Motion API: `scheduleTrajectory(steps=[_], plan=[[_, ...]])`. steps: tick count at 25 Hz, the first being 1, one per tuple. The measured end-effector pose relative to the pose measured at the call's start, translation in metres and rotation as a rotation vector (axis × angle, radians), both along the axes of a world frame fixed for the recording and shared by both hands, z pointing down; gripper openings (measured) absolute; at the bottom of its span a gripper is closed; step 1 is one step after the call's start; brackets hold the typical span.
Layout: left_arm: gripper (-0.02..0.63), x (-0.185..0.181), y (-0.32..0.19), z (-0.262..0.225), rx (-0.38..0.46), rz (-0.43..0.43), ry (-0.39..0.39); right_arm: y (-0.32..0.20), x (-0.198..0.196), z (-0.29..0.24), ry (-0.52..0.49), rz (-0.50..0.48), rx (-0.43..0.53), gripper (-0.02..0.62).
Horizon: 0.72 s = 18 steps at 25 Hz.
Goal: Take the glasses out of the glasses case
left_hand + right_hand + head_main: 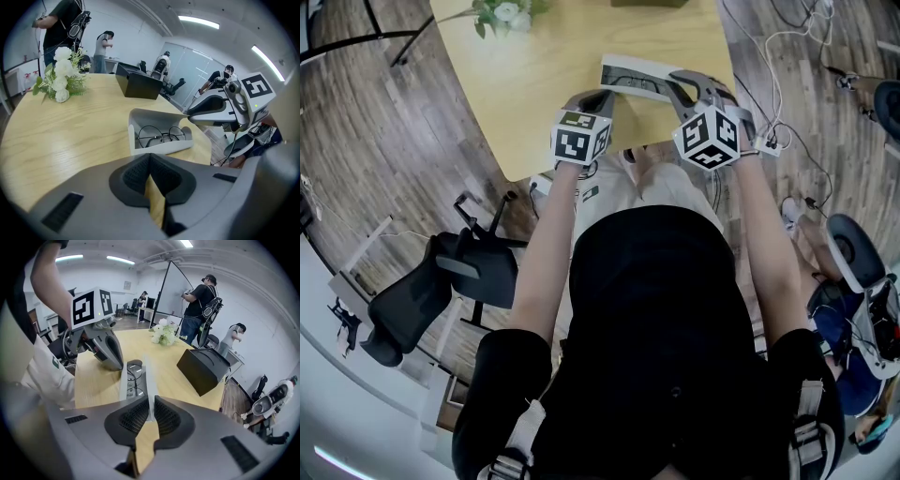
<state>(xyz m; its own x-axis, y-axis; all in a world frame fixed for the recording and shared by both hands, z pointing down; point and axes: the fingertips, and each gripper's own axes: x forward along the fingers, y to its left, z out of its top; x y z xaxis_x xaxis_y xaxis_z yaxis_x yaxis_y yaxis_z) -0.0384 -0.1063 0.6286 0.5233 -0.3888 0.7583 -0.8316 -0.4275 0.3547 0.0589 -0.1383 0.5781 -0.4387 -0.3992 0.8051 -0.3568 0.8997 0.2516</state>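
Note:
A white glasses case [159,149] lies open on the light wooden table [70,136], near its front edge. Thin round wire-rimmed glasses [161,136] rest inside it. The raised lid [148,376] runs straight between my right gripper's pads, and the right gripper [150,401] is shut on the lid's edge. In the left gripper view that right gripper [190,112] sits at the lid's right end. My left gripper [150,157] hangs just in front of the case, jaws shut with nothing between them. The head view shows both grippers side by side at the case [628,77].
White flowers [61,75] stand at the table's far left and a black box [138,84] behind the case. The table's front edge is close under both grippers. A black office chair [441,281] and cables [787,56] are on the floor. People stand in the background.

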Motion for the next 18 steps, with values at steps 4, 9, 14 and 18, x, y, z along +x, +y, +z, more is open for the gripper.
scheduleTrajectory(steps=[4, 9, 14, 18], plan=[[0.021, -0.001, -0.001, -0.001, -0.001, 0.000, -0.001, -0.013, 0.002, 0.000, 0.001, 0.037, 0.008, 0.045], [0.021, -0.002, 0.001, -0.001, 0.001, 0.000, -0.001, -0.025, 0.004, 0.001, -0.001, 0.090, 0.018, 0.041], [0.021, -0.001, 0.002, 0.000, 0.004, 0.001, 0.001, -0.036, 0.007, 0.003, -0.003, 0.135, 0.017, 0.054], [0.021, -0.001, 0.003, 0.001, 0.003, 0.001, 0.001, -0.041, 0.008, 0.004, -0.012, 0.174, 0.008, 0.066]])
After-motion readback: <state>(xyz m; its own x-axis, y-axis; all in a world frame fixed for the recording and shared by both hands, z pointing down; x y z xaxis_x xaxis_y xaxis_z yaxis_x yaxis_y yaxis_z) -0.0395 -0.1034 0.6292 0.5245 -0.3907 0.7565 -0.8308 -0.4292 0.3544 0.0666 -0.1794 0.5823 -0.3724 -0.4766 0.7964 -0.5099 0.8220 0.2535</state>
